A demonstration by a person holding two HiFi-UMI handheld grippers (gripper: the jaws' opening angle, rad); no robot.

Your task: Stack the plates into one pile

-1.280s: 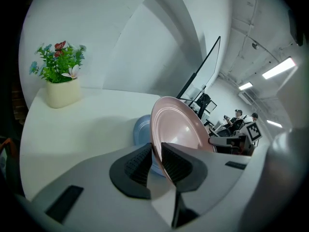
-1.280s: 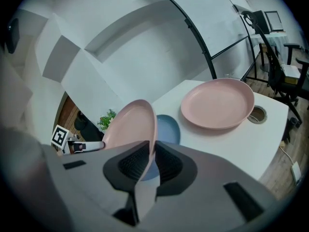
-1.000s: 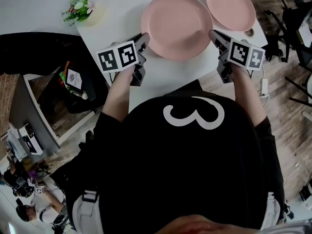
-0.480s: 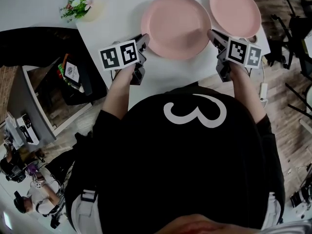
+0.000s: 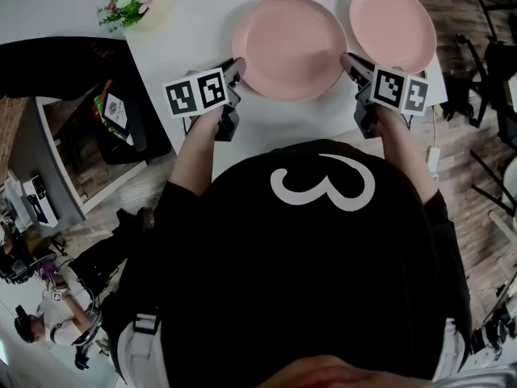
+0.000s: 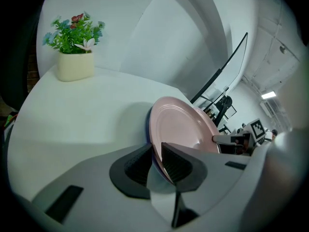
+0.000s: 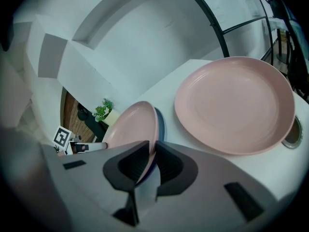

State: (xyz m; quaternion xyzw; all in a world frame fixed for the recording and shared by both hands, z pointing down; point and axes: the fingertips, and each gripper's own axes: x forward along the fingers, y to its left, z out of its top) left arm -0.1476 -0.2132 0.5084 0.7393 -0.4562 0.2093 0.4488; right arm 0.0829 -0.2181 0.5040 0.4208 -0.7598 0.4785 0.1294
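Observation:
A large pink plate [image 5: 291, 45] lies over a dark blue plate whose rim [image 6: 148, 129] shows just beneath it. My left gripper [image 5: 237, 71] is shut on the near left rim of this pair, both rims between its pads [image 6: 176, 163]. At the opposite rim my right gripper [image 5: 349, 61] is shut on the same pink plate [image 7: 133, 127] and blue rim [image 7: 160, 124]. A second pink plate [image 5: 392, 27] lies flat on the white table [image 5: 194, 23] just right of the right gripper, and fills the right gripper view [image 7: 236, 103]. Whether the held pair touches the table I cannot tell.
A small potted plant [image 5: 133, 10] stands at the table's far left corner [image 6: 75, 57]. A round grommet [image 7: 292, 132] sits at the table edge by the second plate. A dark shelf unit [image 5: 97, 128] is left of the table, black chair frames [image 5: 485, 63] to the right.
Both grippers keep their hold on the pile. The right gripper and the view have shifted slightly; the plates stay almost where they were.

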